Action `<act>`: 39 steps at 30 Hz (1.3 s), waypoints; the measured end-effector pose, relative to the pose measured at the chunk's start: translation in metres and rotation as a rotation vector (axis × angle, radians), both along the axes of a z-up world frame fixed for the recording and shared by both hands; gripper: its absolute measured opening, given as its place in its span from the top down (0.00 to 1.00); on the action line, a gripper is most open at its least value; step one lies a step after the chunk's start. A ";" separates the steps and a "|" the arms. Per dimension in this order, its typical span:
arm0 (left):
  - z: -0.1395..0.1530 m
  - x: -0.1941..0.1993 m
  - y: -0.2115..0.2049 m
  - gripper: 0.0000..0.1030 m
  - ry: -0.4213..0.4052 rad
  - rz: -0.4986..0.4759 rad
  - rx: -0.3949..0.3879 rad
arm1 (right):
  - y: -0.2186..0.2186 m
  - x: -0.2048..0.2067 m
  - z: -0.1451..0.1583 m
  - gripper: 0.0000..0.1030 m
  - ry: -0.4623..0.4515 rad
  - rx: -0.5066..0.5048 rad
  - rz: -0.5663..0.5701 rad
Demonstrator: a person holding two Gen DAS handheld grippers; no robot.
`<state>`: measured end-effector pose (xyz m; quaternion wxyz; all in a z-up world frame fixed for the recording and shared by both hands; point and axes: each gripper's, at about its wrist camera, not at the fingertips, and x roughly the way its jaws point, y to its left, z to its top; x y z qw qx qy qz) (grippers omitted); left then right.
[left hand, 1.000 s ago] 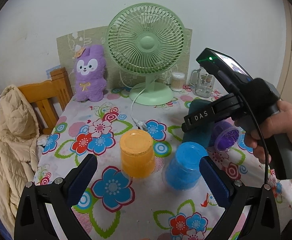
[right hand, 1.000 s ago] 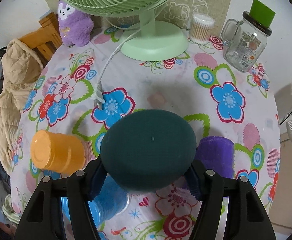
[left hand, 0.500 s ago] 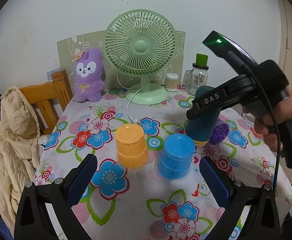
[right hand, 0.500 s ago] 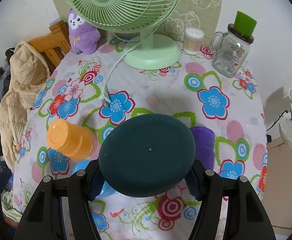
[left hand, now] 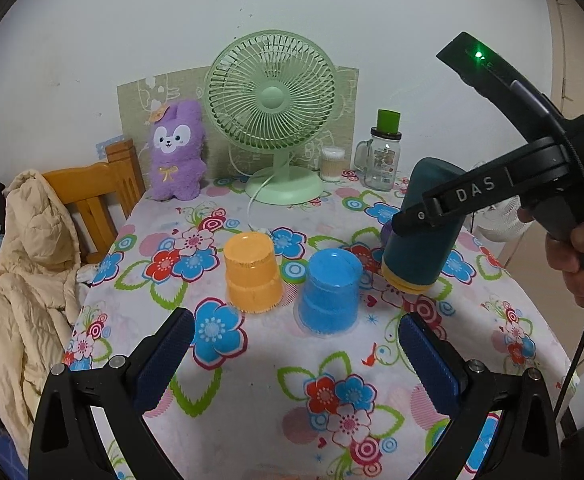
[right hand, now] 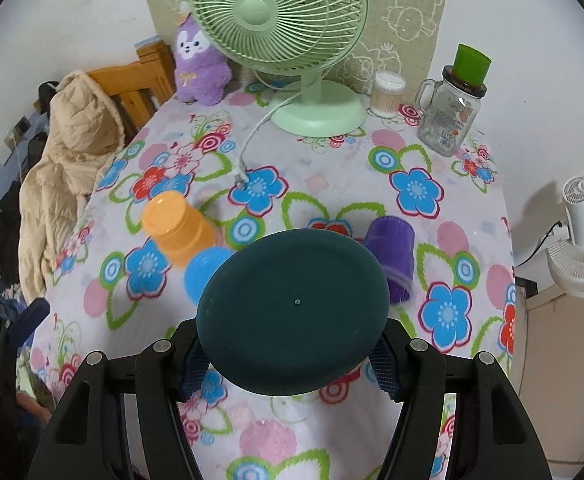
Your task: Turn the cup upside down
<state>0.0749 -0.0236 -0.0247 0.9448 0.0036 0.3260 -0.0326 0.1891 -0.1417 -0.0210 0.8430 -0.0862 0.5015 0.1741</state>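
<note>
My right gripper [right hand: 290, 364] is shut on a dark teal cup [right hand: 292, 312], held upside down with its base towards the camera. In the left wrist view the teal cup [left hand: 422, 240] shows a yellow rim at the bottom, at or just above the tablecloth. An orange cup [left hand: 252, 272] and a blue cup [left hand: 330, 292] stand upside down beside it. A purple cup [right hand: 392, 256] lies behind the teal one. My left gripper [left hand: 296, 354] is open and empty in front of the cups.
The floral tablecloth [left hand: 252, 380] covers the table. A green fan [left hand: 272, 112], a purple plush [left hand: 176, 152], a glass jar with a green lid [left hand: 384, 156] and a swab box [left hand: 332, 164] stand at the back. A chair with a beige coat [left hand: 24, 260] stands left.
My right gripper has lifted and drawn back with the teal cup, which now stands more upright and lower, rim down. My left gripper has pulled back from the cups.
</note>
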 end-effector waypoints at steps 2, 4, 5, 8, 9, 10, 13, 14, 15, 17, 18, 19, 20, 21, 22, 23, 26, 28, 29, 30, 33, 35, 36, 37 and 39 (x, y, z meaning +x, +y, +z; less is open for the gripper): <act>0.001 -0.005 -0.001 0.00 -0.002 -0.001 0.000 | -0.001 -0.007 0.001 0.34 -0.003 -0.005 0.005; 0.002 -0.010 -0.002 0.00 -0.005 -0.003 0.000 | -0.004 -0.016 0.003 0.34 -0.006 -0.006 0.008; 0.002 -0.012 -0.003 0.00 -0.006 -0.005 0.001 | -0.005 -0.019 0.003 0.34 -0.007 -0.007 0.010; 0.002 -0.020 -0.004 0.00 -0.006 -0.011 0.003 | -0.009 -0.029 0.003 0.34 -0.005 -0.010 0.014; 0.002 -0.021 -0.005 0.00 -0.004 -0.012 0.002 | -0.011 -0.033 0.003 0.34 -0.007 -0.014 0.014; 0.001 -0.023 -0.005 0.00 -0.003 -0.014 0.002 | -0.012 -0.036 0.003 0.34 -0.009 -0.019 0.013; -0.001 -0.030 -0.005 0.00 0.004 -0.019 0.000 | -0.017 -0.047 0.000 0.34 -0.004 -0.029 0.018; -0.003 -0.032 -0.005 0.00 0.008 -0.020 0.000 | -0.020 -0.052 -0.002 0.34 0.000 -0.033 0.019; -0.004 -0.034 -0.005 0.00 0.011 -0.022 -0.001 | -0.022 -0.055 -0.004 0.34 0.004 -0.036 0.021; -0.008 -0.039 -0.006 0.00 0.020 -0.026 -0.001 | -0.028 -0.063 -0.009 0.34 0.020 -0.041 0.025; -0.009 -0.041 -0.007 0.00 0.024 -0.027 -0.002 | -0.030 -0.067 -0.012 0.34 0.026 -0.044 0.027; -0.011 -0.042 -0.007 0.00 0.029 -0.027 -0.004 | -0.031 -0.070 -0.014 0.34 0.033 -0.049 0.029; -0.012 -0.044 -0.008 0.00 0.033 -0.031 -0.006 | -0.033 -0.075 -0.018 0.34 0.043 -0.054 0.034; -0.014 -0.046 -0.008 0.00 0.037 -0.035 -0.005 | -0.034 -0.079 -0.020 0.34 0.050 -0.059 0.039; -0.016 -0.047 -0.009 0.00 0.041 -0.038 -0.004 | -0.035 -0.083 -0.023 0.34 0.061 -0.065 0.046; -0.017 -0.049 -0.010 0.00 0.045 -0.040 -0.003 | -0.036 -0.087 -0.025 0.34 0.069 -0.071 0.051; -0.023 -0.056 -0.011 0.00 0.058 -0.049 -0.007 | -0.040 -0.101 -0.033 0.34 0.088 -0.108 0.069; -0.027 -0.056 -0.010 0.00 0.065 -0.053 -0.012 | -0.042 -0.109 -0.040 0.34 0.102 -0.124 0.073; -0.029 -0.055 -0.009 0.00 0.072 -0.049 -0.014 | -0.043 -0.114 -0.045 0.34 0.118 -0.128 0.081; -0.033 -0.053 -0.007 0.00 0.087 -0.036 -0.018 | -0.042 -0.117 -0.049 0.34 0.134 -0.127 0.089; -0.037 -0.050 -0.003 0.00 0.109 -0.020 -0.043 | -0.038 -0.122 -0.058 0.34 0.165 -0.120 0.108; -0.036 -0.051 -0.002 0.00 0.104 -0.017 -0.044 | -0.035 -0.121 -0.064 0.34 0.184 -0.108 0.114; -0.036 -0.052 -0.002 0.00 0.101 -0.018 -0.041 | -0.033 -0.120 -0.068 0.34 0.196 -0.100 0.117; -0.035 -0.053 -0.001 0.00 0.098 -0.018 -0.038 | -0.032 -0.118 -0.071 0.34 0.208 -0.093 0.118; -0.034 -0.054 0.000 0.00 0.094 -0.013 -0.036 | -0.028 -0.114 -0.076 0.34 0.216 -0.093 0.117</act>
